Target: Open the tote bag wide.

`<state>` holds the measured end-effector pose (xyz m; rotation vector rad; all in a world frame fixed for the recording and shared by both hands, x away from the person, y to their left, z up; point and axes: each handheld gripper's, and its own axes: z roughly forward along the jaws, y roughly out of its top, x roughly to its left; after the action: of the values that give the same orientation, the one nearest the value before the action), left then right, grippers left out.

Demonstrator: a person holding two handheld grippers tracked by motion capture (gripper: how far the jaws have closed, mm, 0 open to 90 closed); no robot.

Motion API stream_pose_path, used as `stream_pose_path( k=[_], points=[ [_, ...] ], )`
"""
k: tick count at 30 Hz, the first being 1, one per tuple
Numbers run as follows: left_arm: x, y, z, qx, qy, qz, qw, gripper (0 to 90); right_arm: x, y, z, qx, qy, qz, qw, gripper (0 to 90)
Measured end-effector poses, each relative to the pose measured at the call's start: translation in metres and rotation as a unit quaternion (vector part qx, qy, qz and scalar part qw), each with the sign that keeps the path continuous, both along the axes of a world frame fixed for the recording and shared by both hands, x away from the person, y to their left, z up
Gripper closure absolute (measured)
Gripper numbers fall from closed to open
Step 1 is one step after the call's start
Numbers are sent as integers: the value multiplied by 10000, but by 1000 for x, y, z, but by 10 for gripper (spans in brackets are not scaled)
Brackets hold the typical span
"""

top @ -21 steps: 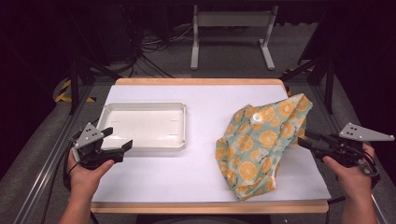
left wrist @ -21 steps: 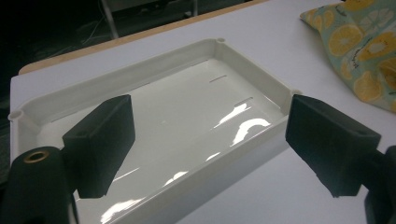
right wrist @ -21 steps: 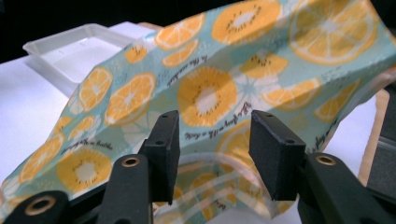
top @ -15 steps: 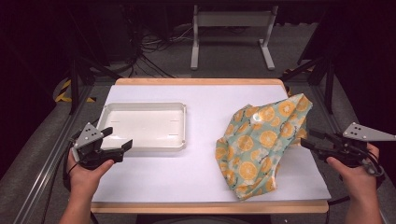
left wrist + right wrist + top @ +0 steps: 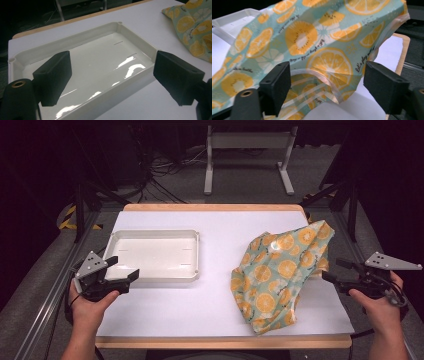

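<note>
Left gripper (image 5: 121, 271) jaws wide over white tray (image 5: 190, 254) near edge; right gripper (image 5: 334, 271) jaws wide, facing citrus-print fabric bag (image 5: 280, 270), likely lined up to grab it.

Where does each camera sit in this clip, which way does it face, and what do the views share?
High view: above the person's side, looking forward and down on the table; both hands, left tool and right tool show.
Left gripper view: rides the left tool, facing the white tray between open jaws.
Right gripper view: rides the right tool, facing the citrus-print cloth.
Shared: tray and cloth appear in all three.
</note>
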<state>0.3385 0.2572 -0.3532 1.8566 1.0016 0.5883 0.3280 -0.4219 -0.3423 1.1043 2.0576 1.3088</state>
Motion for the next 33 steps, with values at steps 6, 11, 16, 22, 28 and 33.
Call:
stream_pose_path(
  k=[6,11,16,22,28,33],
  points=[
    [0,-1,0,28,4,-3,10000,155,8,-3,-12,-27,215,-110,9997,184],
    [1,0,-2,31,23,4,10000,154,17,-1,-26,-151,571,-126,9982,182],
    [1,0,-2,42,19,5,10000,152,22,2,-35,-244,620,-128,9977,285],
    [2,-2,-3,42,36,-5,10000,151,20,-1,-32,-232,502,-66,9984,625],
    [3,-8,-4,85,49,-95,9999,150,15,-1,-23,-83,324,56,9994,855],
    [2,-12,-4,62,65,-126,9999,149,11,3,-10,77,150,211,9996,891]
  ],
)
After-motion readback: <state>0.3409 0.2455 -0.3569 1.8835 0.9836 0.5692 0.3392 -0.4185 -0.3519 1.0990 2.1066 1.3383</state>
